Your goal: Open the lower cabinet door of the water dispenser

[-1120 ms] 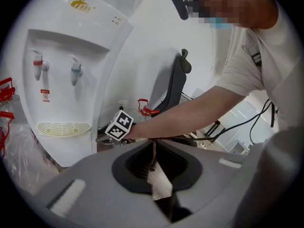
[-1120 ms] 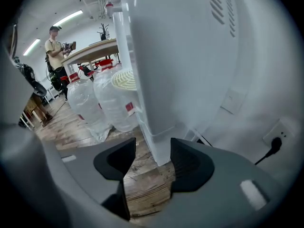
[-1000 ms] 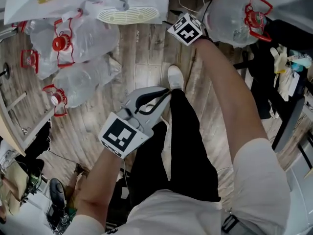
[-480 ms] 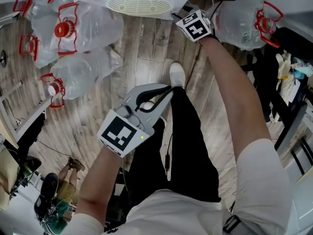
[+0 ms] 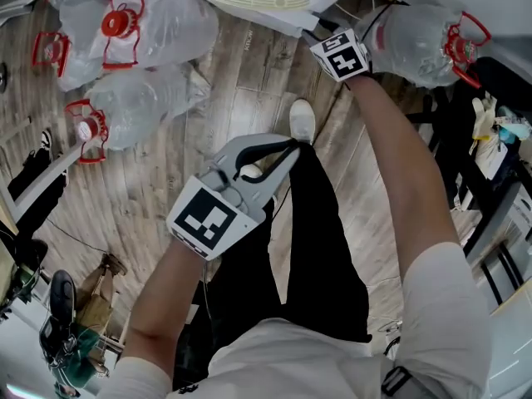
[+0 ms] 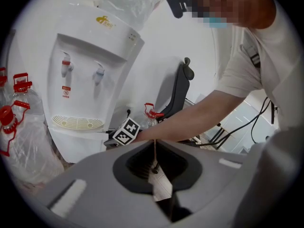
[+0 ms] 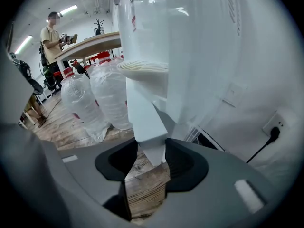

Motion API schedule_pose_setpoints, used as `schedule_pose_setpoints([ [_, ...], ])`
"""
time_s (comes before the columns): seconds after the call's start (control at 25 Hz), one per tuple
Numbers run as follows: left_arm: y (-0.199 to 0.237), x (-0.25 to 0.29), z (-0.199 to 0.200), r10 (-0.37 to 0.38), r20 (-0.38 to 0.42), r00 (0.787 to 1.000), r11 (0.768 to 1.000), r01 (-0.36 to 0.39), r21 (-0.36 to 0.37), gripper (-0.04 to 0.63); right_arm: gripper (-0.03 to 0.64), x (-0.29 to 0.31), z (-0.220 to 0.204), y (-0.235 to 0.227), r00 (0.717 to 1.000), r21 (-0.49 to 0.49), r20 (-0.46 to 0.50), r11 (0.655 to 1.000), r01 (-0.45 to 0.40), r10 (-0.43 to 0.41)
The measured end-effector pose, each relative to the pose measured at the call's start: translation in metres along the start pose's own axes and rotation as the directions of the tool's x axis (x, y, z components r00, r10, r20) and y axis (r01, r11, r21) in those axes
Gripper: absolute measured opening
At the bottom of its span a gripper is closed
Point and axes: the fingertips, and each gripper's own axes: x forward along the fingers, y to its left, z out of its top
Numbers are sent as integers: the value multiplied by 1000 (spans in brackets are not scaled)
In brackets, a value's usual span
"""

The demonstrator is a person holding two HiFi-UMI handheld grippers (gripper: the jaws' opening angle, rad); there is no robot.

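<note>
Standing beside them, I am watching the right gripper (image 7: 151, 156) pinching the free edge of the lower cabinet door (image 7: 144, 115). Its jaws are closing on the thin white panel just below the drip tray (image 7: 142, 66) of the water dispenser (image 6: 90, 75). The door is sitting at the foot of the dispenser and is showing edge-on to that gripper. I am judging it to be a little way off the cabinet already, though I cannot tell how far.

The left gripper (image 6: 154, 151) is hanging over the person's leg, well apart from the dispenser, its jaws pressed together on nothing.

To my eye, the bite is looking shallow, with only a narrow corner of the panel between the jaws. The pull is therefore wanting to be slow and to be following the door's arc around its hinge. The wrist should be turning with the panel rather than dragging straight back, or the edge may be slipping out.

The water bottles (image 7: 102, 99) are lying on the floor near the door's side, so the swing is needing some care there.
</note>
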Motion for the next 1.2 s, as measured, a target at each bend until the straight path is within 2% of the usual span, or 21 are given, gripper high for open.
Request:
schedule_pose_setpoints([
  [0.32,-8,-27,-8,31,39,999,999,-31,15,57,176,-9,-14,36,999,-7,-41,1000,-17,16],
  [0.48,-13,-43,-14,51,56,997,999,-50,-3,57,170,-11,-20,57,998,-16,-61,999,-34,33],
  [0.76,-15,-75,-27,93,83,992,995,-91,-27,57,155,-11,-24,109,993,-35,-87,996,-86,83],
  [0.88,-16,-89,-31,109,96,989,994,-107,-33,57,127,-9,-25,134,991,-44,-93,994,-103,99],
  [0.96,-14,-99,-34,123,108,987,992,-119,-40,57,102,-6,-22,150,989,-53,-95,992,-117,111],
  [1.2,-11,-129,-42,158,134,978,986,-150,-66,57,88,6,-8,200,980,-100,-113,980,-174,163],
])
